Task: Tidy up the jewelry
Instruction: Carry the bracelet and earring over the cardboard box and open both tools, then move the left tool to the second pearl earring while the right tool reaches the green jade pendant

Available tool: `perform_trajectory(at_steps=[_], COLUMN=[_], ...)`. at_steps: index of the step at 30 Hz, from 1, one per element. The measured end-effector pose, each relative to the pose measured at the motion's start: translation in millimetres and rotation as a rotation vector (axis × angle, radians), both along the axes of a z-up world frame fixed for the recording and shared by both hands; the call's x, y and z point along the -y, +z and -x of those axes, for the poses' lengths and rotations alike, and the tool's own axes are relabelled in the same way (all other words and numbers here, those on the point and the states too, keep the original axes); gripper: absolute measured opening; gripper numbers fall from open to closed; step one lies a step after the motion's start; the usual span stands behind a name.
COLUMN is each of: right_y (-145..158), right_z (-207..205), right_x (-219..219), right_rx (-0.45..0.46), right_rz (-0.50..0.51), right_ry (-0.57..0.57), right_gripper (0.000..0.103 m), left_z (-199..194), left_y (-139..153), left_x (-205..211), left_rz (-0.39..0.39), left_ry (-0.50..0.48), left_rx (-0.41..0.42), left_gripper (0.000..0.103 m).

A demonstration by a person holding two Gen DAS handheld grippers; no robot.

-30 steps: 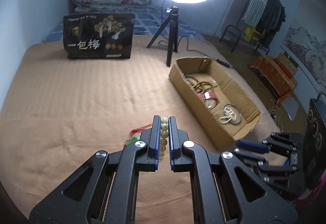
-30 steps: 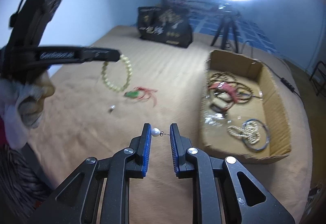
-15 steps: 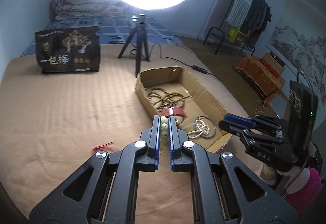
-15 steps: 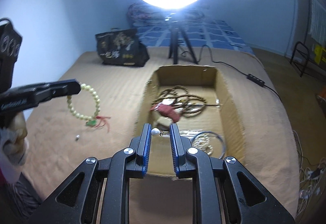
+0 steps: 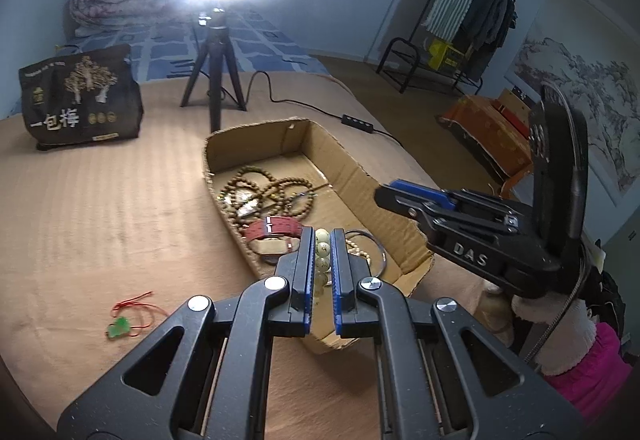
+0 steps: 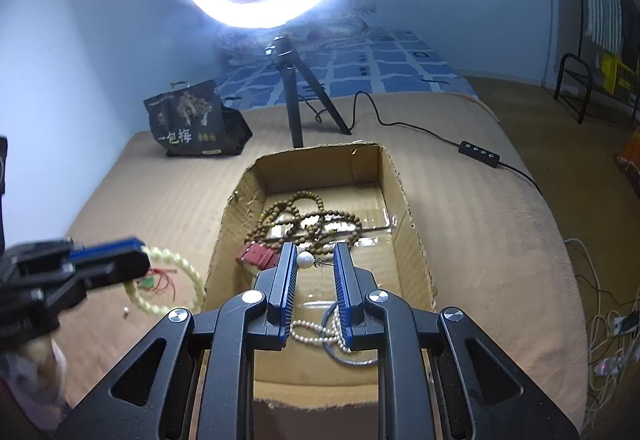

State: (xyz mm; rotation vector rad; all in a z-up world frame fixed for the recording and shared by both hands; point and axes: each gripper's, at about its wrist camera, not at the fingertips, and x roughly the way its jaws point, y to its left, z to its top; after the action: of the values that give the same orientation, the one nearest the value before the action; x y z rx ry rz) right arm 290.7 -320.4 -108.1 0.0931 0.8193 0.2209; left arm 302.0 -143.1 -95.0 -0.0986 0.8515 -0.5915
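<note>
My left gripper (image 5: pixel 322 240) is shut on a pale green bead bracelet (image 5: pixel 322 258) and holds it above the near left corner of the cardboard box (image 5: pixel 356 168). The bracelet hangs as a ring in the right wrist view (image 6: pixel 176 284). My right gripper (image 6: pixel 316 260) is shut on a pearl earring (image 6: pixel 306 260) and hovers over the box (image 6: pixel 408 208). It shows from the side in the left wrist view (image 5: pixel 400 192). The box holds brown bead strands (image 6: pixel 308 220), a red strap (image 5: pixel 276 228), a pearl string (image 6: pixel 316 330) and a metal bangle (image 5: pixel 376 244).
A green pendant on a red cord (image 5: pixel 120 326) lies on the tan blanket left of the box. A small metal piece (image 6: pixel 126 312) lies near it. A ring light on a tripod (image 5: pixel 214 80) and a black bag (image 5: pixel 80 100) stand behind. A cable with a switch (image 6: pixel 478 152) runs right.
Both grippers have moved toward and over the box, each still holding its piece. The green pendant with the red cord now lies apart on the blanket.
</note>
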Motion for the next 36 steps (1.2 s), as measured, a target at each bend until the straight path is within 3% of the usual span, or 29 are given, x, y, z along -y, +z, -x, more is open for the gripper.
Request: perform_trajectory(at_steps=[19, 23, 24, 27, 28, 36], right_y=[-15, -14, -13, -10, -9, -2], right_z=[-21, -20, -20, -18, -18, -13], right_x=[2, 4, 5, 6, 6, 1], right_rx=[-0.024, -0.014, -0.010, -0.002, -0.001, 0.012], right_rz=[0.010, 0.026, 0.027, 0.029, 0.032, 0.056], right_ry=[-0.027, -0.051, -0.056, -0.066, -0.069, -0.065], right_gripper=[0.018, 0.045, 0.047, 0.047, 0.047, 0.048], left_z=[-7, -7, -7, -6, -6, -3], left_y=[-22, -22, -23, -23, -23, -19], left_x=[24, 22, 21, 18, 16, 3], left_rz=[-0.025, -0.032, -0.035, -0.035, -0.035, -0.037], left_ry=[-0.040, -0.035, -0.033, -0.024, -0.018, 0.006], left_rx=[-0.069, -0.075, -0.077, -0.078, -0.079, -0.073], left_gripper=[0.005, 0.005, 0.007, 0.029, 0.032, 0.032])
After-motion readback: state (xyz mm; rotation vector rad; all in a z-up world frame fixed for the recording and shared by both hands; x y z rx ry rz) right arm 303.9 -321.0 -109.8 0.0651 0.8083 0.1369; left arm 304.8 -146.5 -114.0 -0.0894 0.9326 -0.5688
